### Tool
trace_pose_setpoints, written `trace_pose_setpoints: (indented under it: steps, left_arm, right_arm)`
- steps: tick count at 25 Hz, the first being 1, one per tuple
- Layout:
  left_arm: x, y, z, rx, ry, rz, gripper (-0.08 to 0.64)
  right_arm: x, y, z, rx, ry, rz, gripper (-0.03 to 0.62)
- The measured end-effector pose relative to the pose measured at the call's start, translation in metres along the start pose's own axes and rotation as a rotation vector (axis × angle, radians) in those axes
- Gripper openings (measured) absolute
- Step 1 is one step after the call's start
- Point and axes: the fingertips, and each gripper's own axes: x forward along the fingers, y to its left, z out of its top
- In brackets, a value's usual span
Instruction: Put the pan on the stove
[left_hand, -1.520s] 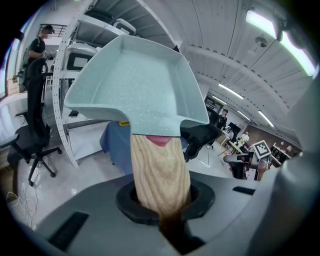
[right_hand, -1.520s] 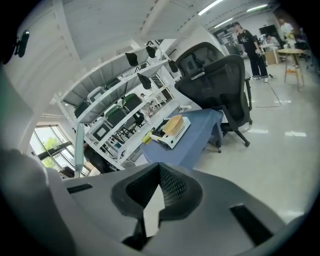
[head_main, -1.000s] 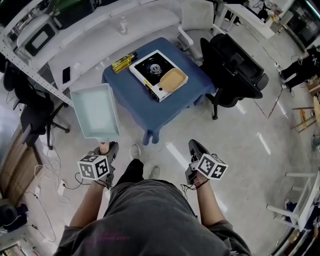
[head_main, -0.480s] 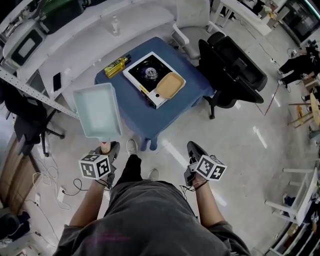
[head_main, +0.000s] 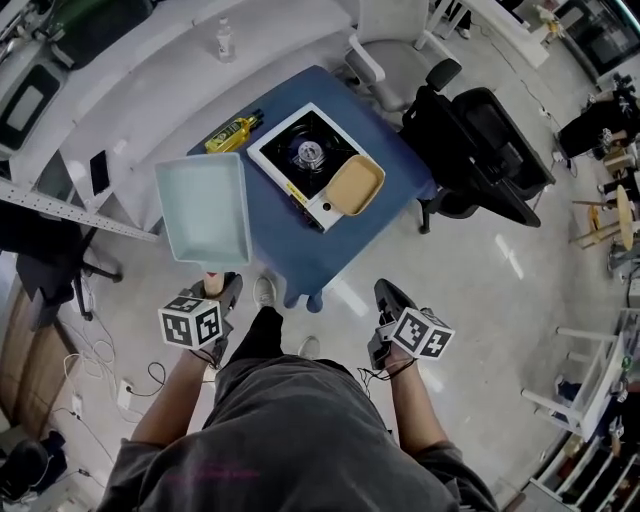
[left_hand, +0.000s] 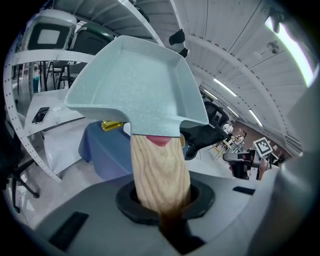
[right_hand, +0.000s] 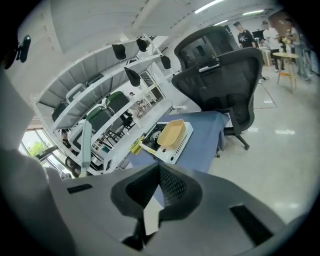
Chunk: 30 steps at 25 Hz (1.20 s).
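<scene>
A pale teal square pan (head_main: 205, 210) with a wooden handle (head_main: 212, 283) is held out in front of me, my left gripper (head_main: 218, 292) shut on the handle. In the left gripper view the pan (left_hand: 135, 85) fills the upper middle and the handle (left_hand: 159, 175) runs down into the jaws. The pan hangs over the left edge of a blue table (head_main: 290, 245). On the table sits a white gas stove (head_main: 275, 150) with a tan tray (head_main: 357, 187) on its right part. My right gripper (head_main: 390, 300) is shut and empty, low by my hip.
A yellow oil bottle (head_main: 232, 132) lies on the table behind the stove. A black office chair (head_main: 490, 150) stands right of the table and a white chair (head_main: 385, 30) behind it. White shelving (head_main: 60, 200) runs along the left. The right gripper view shows the stove (right_hand: 179, 146) ahead.
The pan has moved forward and now overlaps the table's left edge. The table and stove have come nearer in the head view. The right gripper has stayed where it was.
</scene>
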Motion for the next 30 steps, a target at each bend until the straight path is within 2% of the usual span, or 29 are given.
trace_pose_setpoints:
  steps: [7,16,30]
  left_arm:
    - [0.020,0.039,0.054,0.023,0.017,-0.050,0.049]
    - [0.045,0.075,0.102,0.109,0.062,-0.094,0.049]
    - [0.118,0.077,0.142,0.215,0.190,-0.160,0.049]
  right_arm:
    - [0.041,0.031,0.026,0.002,-0.012,-0.041,0.003]
    - [0.077,0.053,0.053,0.017,-0.039,-0.090,0.003]
    - [0.113,0.045,0.085,0.035,-0.043,-0.129,0.003]
